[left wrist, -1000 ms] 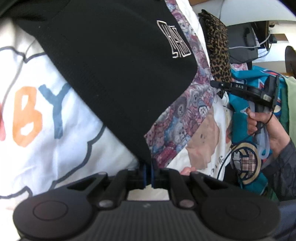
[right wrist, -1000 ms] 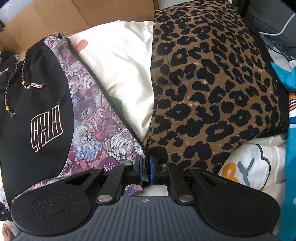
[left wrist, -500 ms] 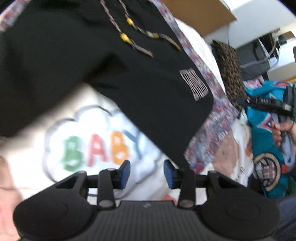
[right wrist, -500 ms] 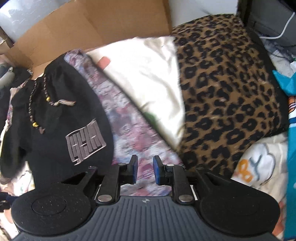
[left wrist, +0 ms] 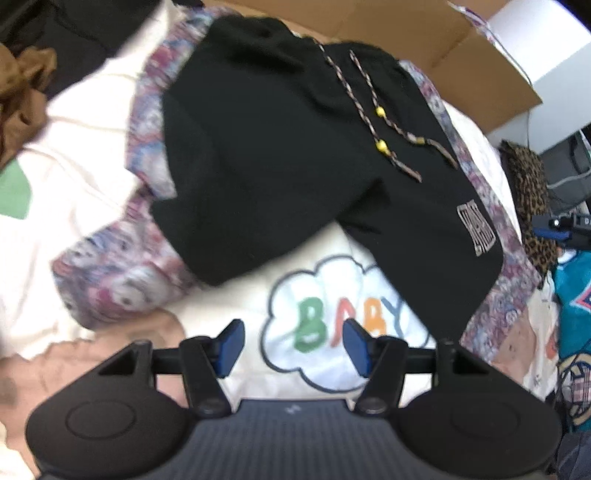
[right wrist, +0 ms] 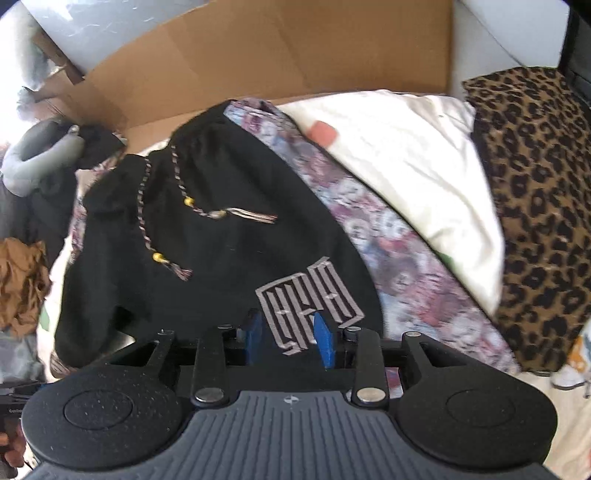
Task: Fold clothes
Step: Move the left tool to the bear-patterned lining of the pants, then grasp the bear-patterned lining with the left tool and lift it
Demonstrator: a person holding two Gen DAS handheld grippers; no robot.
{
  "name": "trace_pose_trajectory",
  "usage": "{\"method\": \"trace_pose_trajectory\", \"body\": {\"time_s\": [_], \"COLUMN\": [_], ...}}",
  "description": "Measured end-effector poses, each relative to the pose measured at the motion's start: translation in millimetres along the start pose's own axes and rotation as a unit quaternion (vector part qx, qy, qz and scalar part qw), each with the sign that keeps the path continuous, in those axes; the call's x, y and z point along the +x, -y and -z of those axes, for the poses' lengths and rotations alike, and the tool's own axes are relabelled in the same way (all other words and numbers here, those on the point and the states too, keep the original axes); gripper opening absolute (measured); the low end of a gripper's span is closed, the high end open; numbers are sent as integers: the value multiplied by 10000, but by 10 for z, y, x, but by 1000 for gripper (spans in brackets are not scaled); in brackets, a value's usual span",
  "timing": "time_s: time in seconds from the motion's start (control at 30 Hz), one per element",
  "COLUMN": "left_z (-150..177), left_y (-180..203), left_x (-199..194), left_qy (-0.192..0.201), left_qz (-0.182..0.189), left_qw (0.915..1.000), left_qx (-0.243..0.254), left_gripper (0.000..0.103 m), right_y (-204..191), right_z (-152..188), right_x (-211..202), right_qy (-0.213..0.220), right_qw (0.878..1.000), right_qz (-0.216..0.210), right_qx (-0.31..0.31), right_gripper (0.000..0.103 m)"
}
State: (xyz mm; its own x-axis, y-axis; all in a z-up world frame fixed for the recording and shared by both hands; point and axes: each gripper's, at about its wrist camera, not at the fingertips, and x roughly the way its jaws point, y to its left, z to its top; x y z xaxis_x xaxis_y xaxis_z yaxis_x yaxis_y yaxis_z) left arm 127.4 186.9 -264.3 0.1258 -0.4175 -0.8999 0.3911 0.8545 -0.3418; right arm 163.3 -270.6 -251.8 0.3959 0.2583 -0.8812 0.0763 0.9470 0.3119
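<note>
1. So: black shorts point(left wrist: 295, 155) lie spread on the patterned blanket point(left wrist: 122, 273), legs apart, drawstrings point(left wrist: 373, 110) loose — not folded yet, I'd judge.
2. Left gripper point(left wrist: 291, 347): jaws opening, nothing btwn them; hangs over the "BABY" cloud print point(left wrist: 332, 325) just below the shorts.
3. Right gripper point(right wrist: 288, 339): jaws opening, released, above the shorts' logo point(right wrist: 310, 299).
4. Left to do: fold shorts, plus other clothes nearby.

Bkgd: brown cardboard sheet point(right wrist: 258, 62) propped at rear, white wall point(right wrist: 509, 26) behind it. Grey case w/ cable point(left wrist: 567, 166) far right. Daylight, bright.
</note>
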Motion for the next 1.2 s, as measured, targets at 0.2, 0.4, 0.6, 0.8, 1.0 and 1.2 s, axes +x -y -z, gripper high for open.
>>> {"method": "trace_pose_trajectory", "body": {"time_s": [0.2, 0.4, 0.6, 0.8, 1.0, 1.2], "left_z": [-1, 81, 176, 237, 247, 281], "left_y": [-166, -427, -610, -749, -849, -1110], "left_x": [-188, -250, -240, -308, -342, -178], "left_qy": [421, 444, 487, 712, 1031, 1159], "left_qz": [-404, -694, -964, -840, -775, -670], "left_qw": [9982, 9955, 9922, 9896, 9852, 9768], "left_qx": [-144, -471, -630, -924, -1126, -1670], "left_gripper": [64, 64, 67, 70, 78, 78], "right_y": [-275, -396, -521, -694, -944, -1290], "right_z": [51, 123, 207, 291, 279, 322], "right_x": [97, 182, 248, 289, 363, 541], "right_qy": [-60, -30, -56, -204, -347, -777], "right_qw": [9992, 9986, 9971, 9934, 9870, 9739], "right_qz": [-326, -501, -714, -993, -1137, -1230], "right_qx": [-201, -171, -274, -530, -1077, -1741], "right_gripper": [38, 38, 39, 39, 39, 39]}}
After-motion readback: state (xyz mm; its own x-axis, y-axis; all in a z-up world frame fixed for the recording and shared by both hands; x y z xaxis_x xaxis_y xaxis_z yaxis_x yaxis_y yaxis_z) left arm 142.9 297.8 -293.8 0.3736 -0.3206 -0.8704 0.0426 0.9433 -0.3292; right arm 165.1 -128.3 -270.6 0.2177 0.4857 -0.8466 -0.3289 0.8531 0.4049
